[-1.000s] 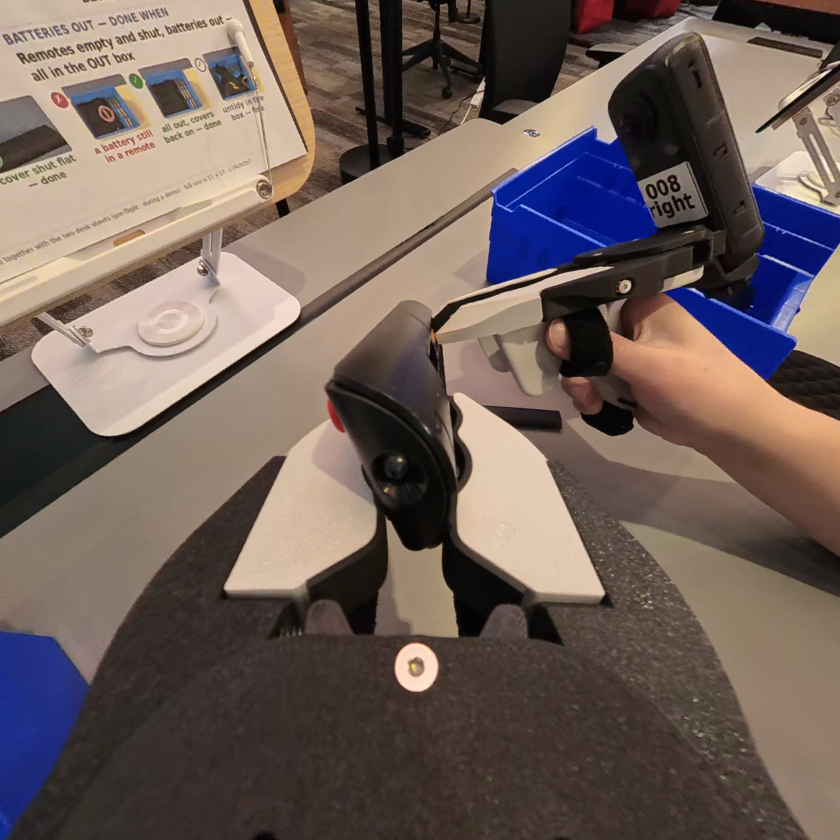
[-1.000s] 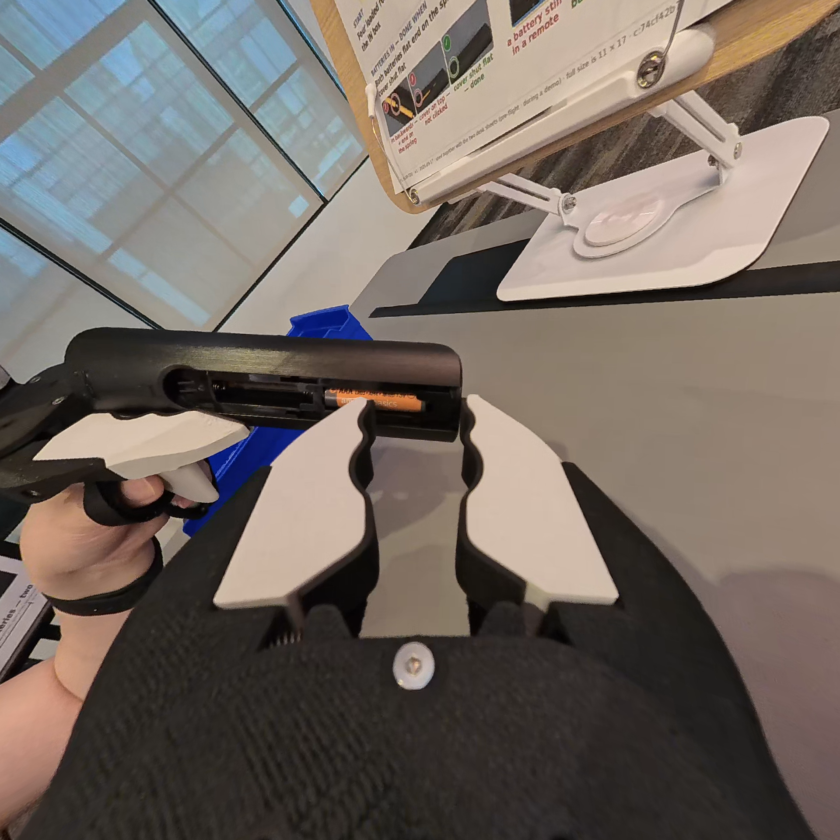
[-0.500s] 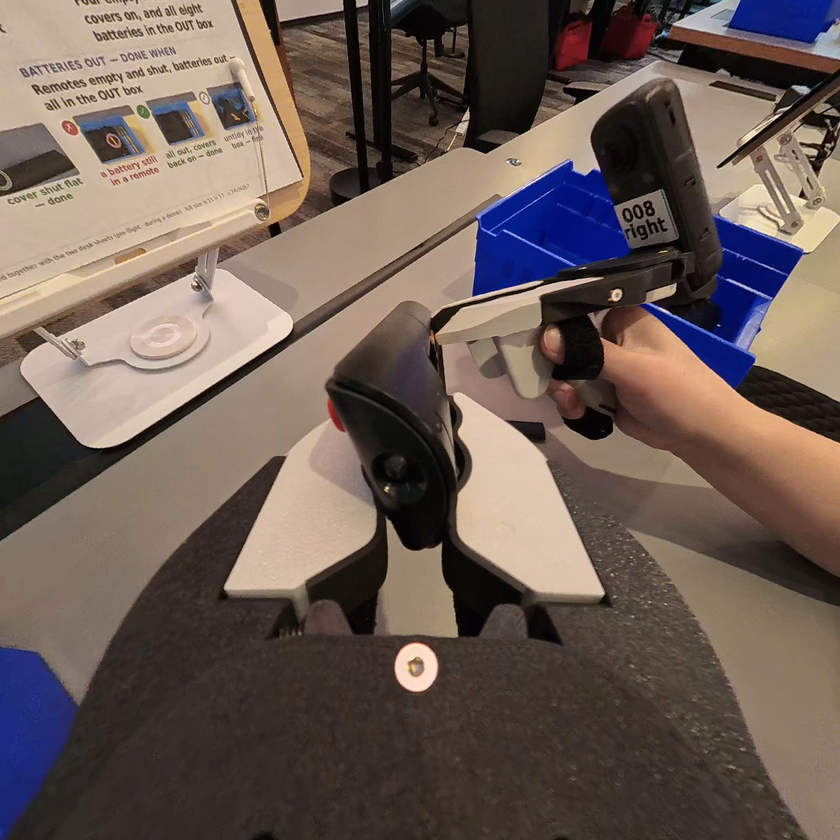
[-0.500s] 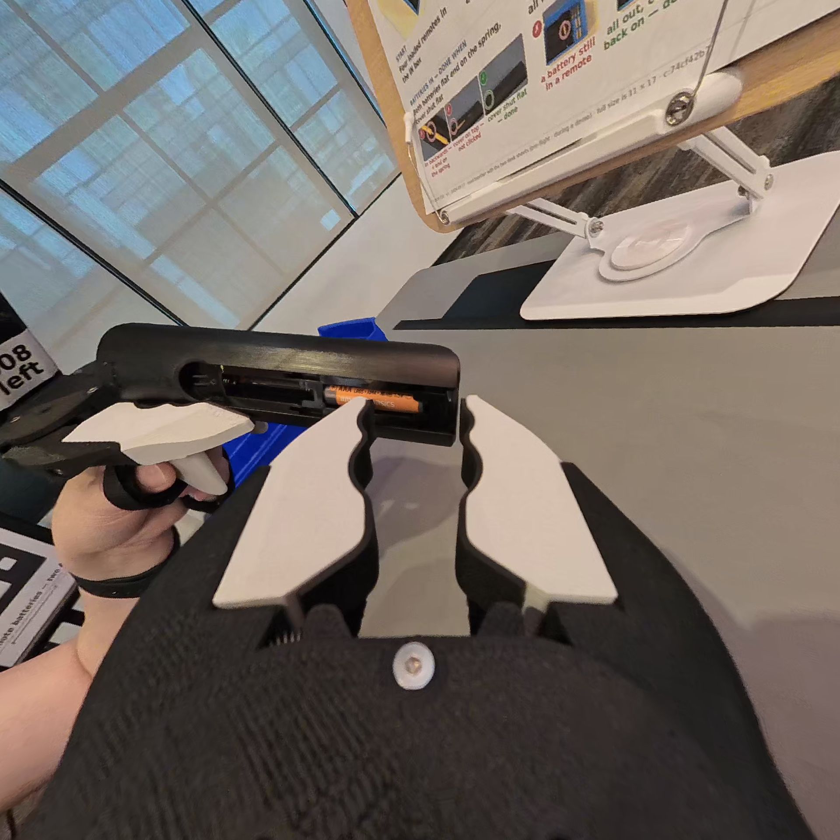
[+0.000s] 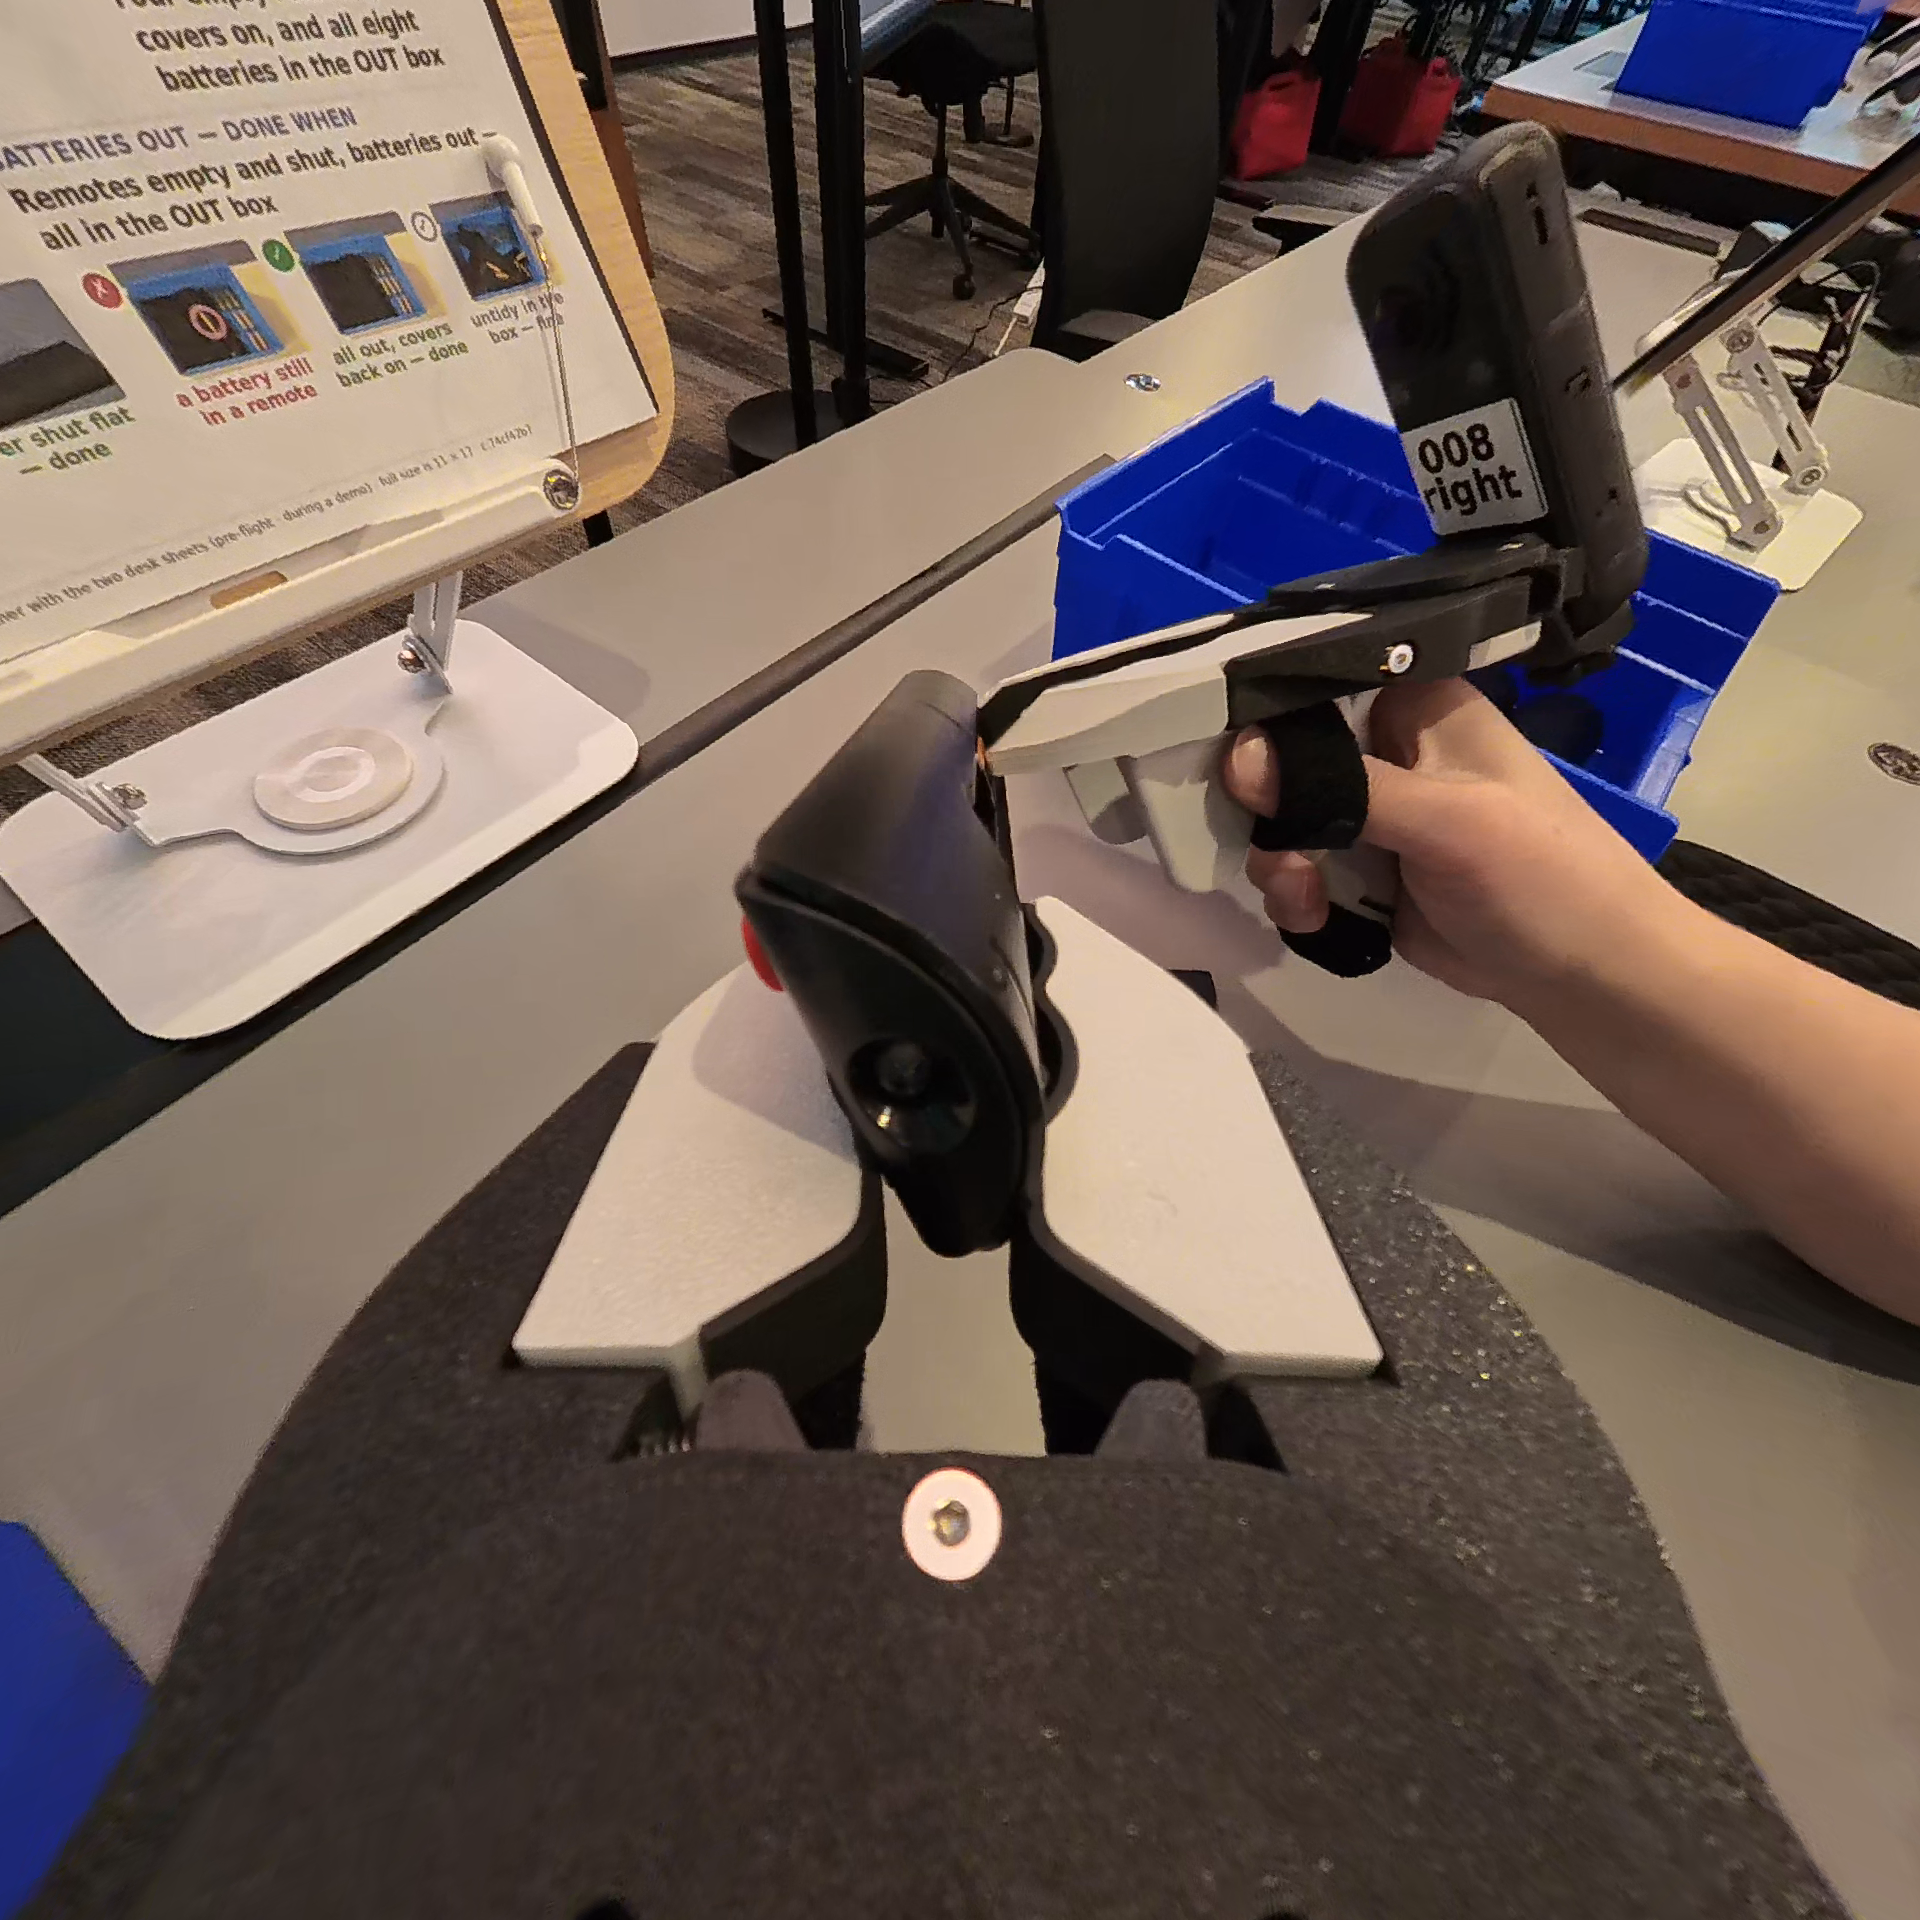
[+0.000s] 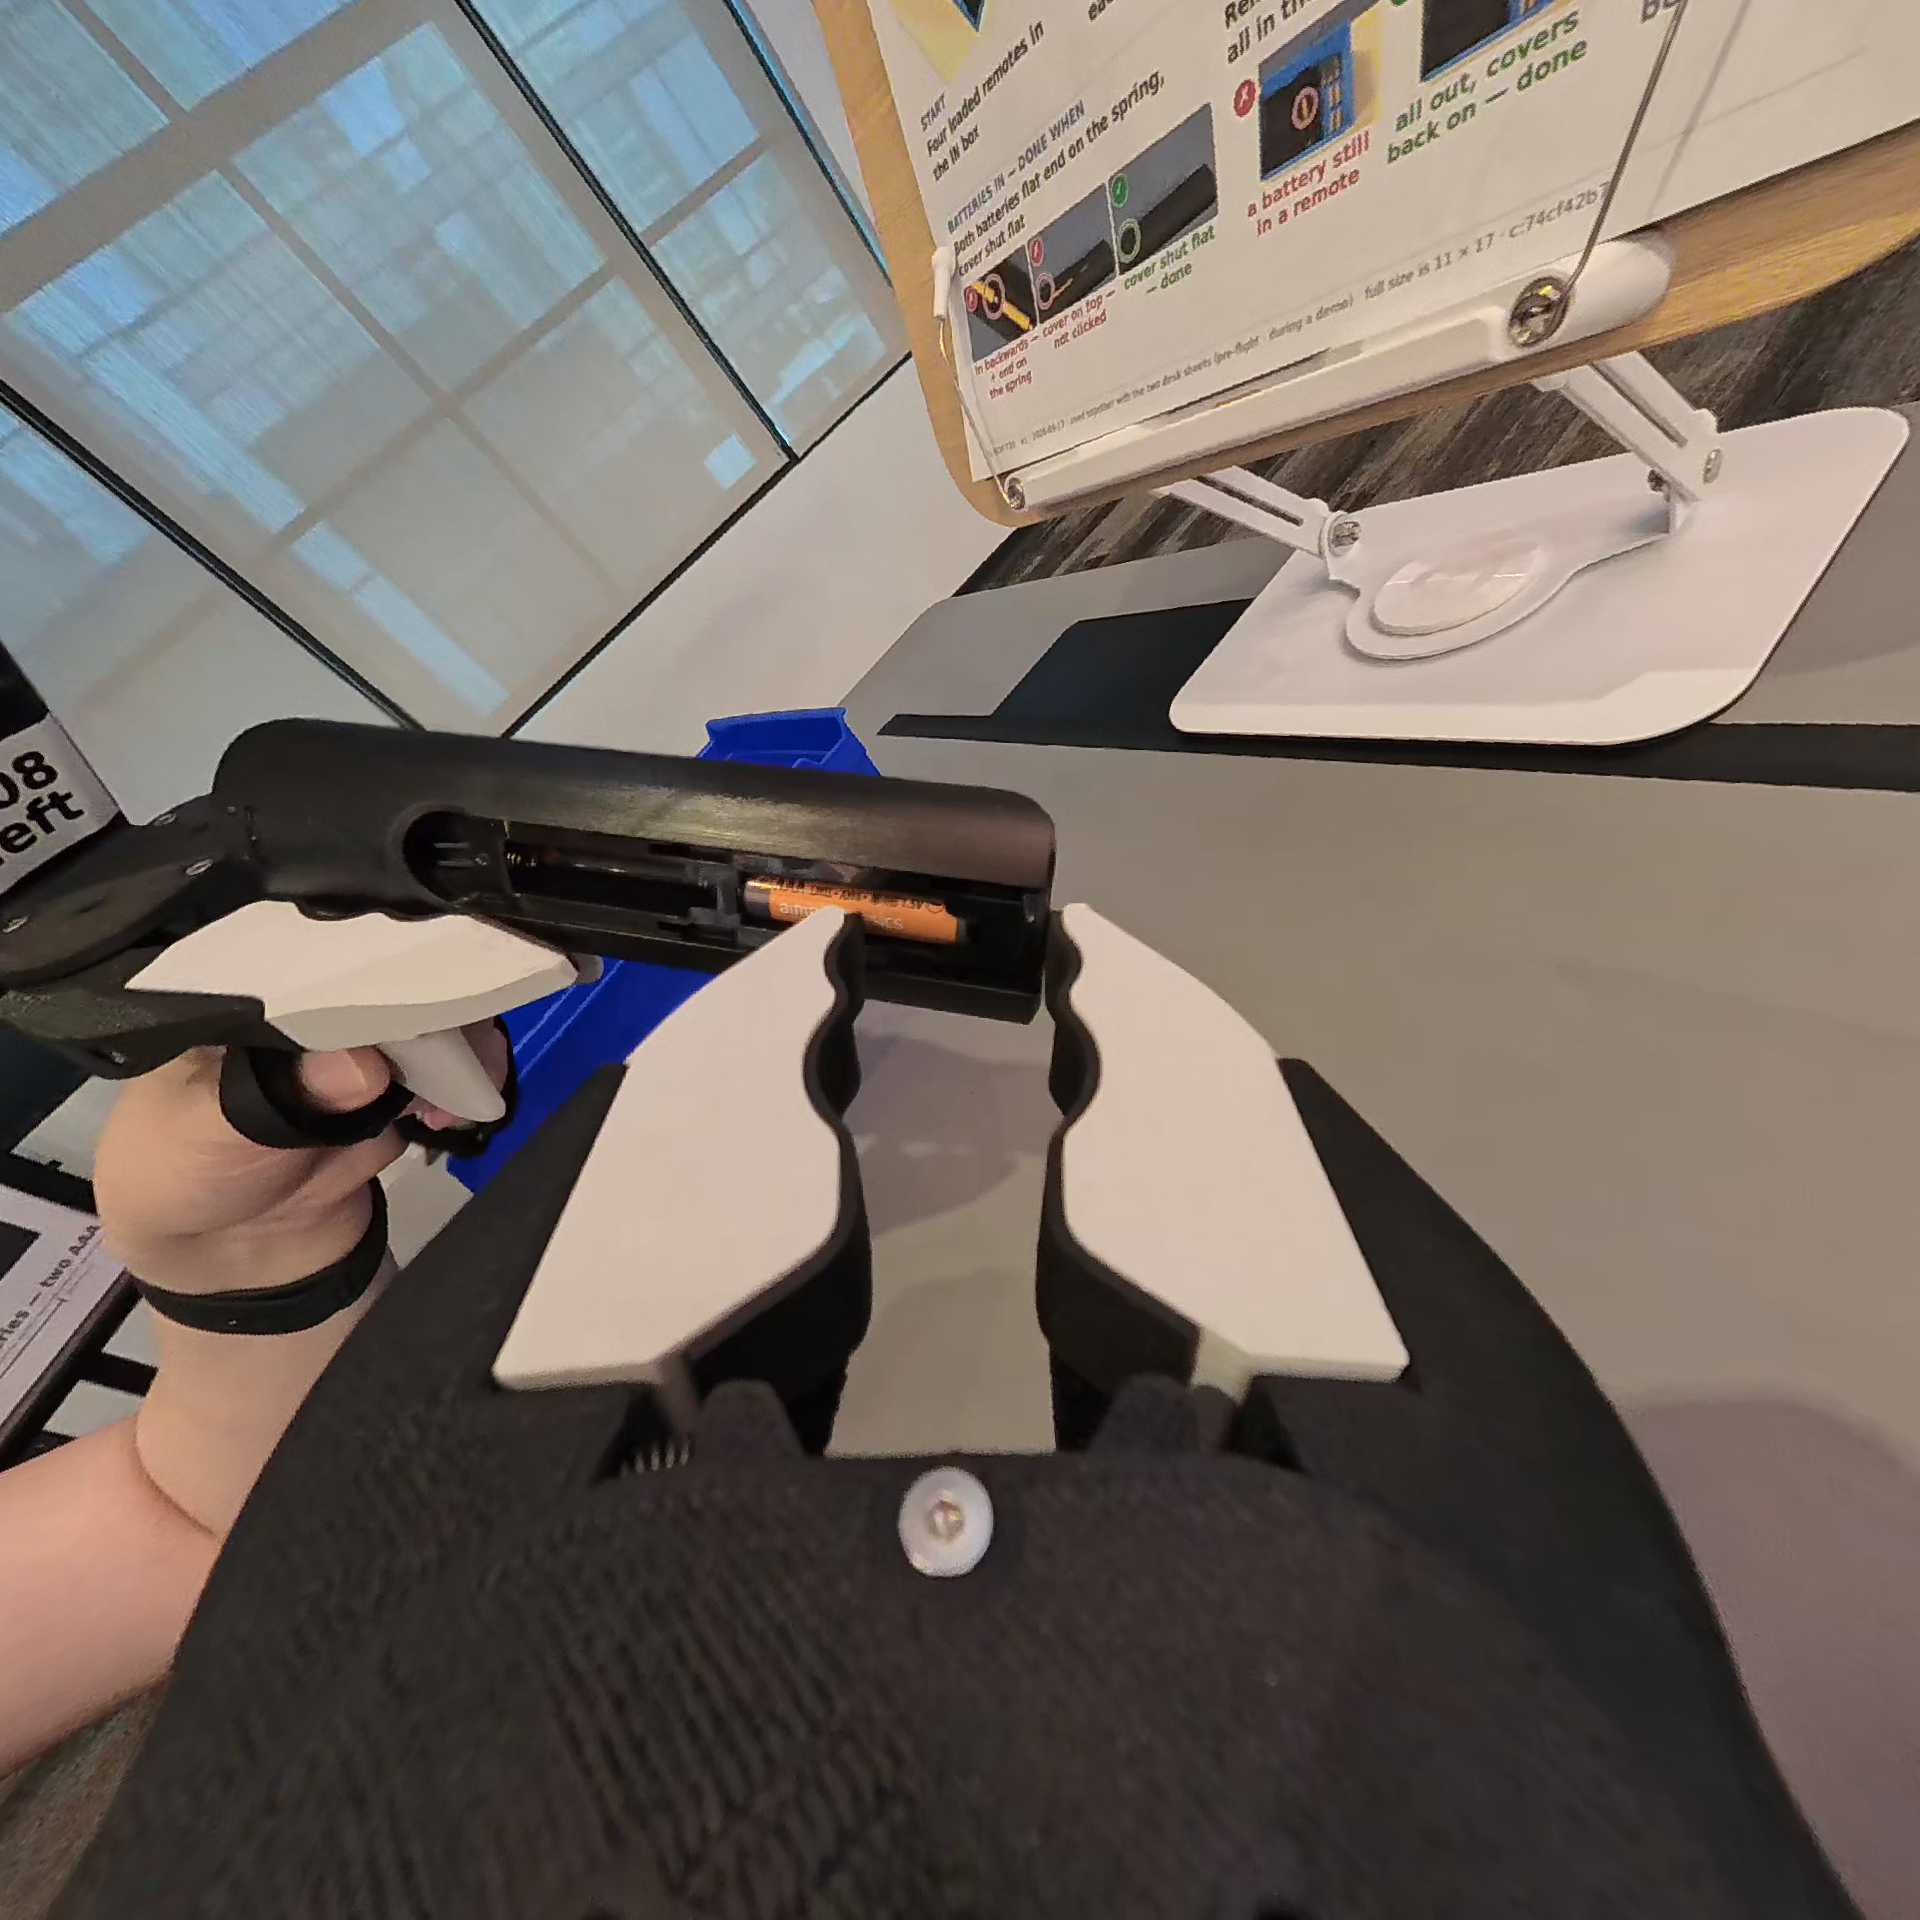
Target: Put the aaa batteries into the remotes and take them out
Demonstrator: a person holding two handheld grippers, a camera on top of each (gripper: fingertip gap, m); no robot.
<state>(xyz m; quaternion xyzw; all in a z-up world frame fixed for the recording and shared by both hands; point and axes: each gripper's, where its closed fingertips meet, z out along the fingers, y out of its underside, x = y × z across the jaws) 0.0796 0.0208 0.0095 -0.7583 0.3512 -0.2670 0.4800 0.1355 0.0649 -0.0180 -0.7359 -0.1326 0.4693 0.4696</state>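
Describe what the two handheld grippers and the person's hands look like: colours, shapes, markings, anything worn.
Both grippers share one design: the left gripper and right gripper have flat, light grey fingers with wavy black inner pads, set in a coarse black foam-like body with a silver screw. Each has a grey trigger, black finger loops, and a black upright camera bearing a white label. The left hand wears a black wrist strap; no sleeves show.
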